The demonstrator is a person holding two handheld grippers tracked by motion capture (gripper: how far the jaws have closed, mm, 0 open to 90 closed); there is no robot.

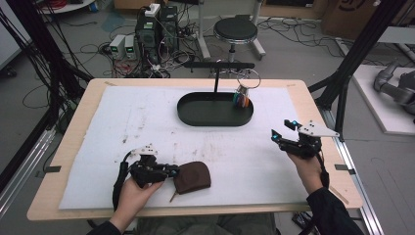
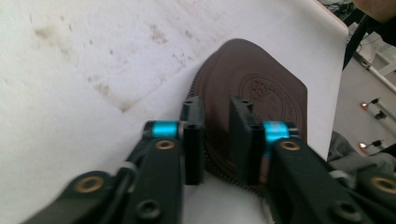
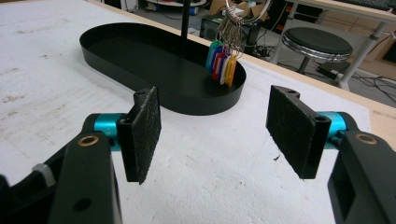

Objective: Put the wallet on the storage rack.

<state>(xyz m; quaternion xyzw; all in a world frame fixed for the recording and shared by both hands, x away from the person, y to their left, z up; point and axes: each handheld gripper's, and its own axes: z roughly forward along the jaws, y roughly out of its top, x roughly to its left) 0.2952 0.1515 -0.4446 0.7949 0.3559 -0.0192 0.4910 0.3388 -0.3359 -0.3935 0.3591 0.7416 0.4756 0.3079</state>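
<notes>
High view: the white mat [image 1: 147,117] has my brown leather pouch [image 1: 193,177] lying flat near its front edge. It looks soft, light and floppy to me; I'd pinch the zipper edge. Left gripper [image 2: 216,140] nearly closed, pouch edge between its jaws. Right gripper [image 3: 215,135] wide open, holding nothing.

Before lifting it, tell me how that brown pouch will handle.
The brown pouch looks like soft leather lying flat, so it will probably flex and droop from the left tool. It seems thin and light. The zip edge may give better grip.
</notes>
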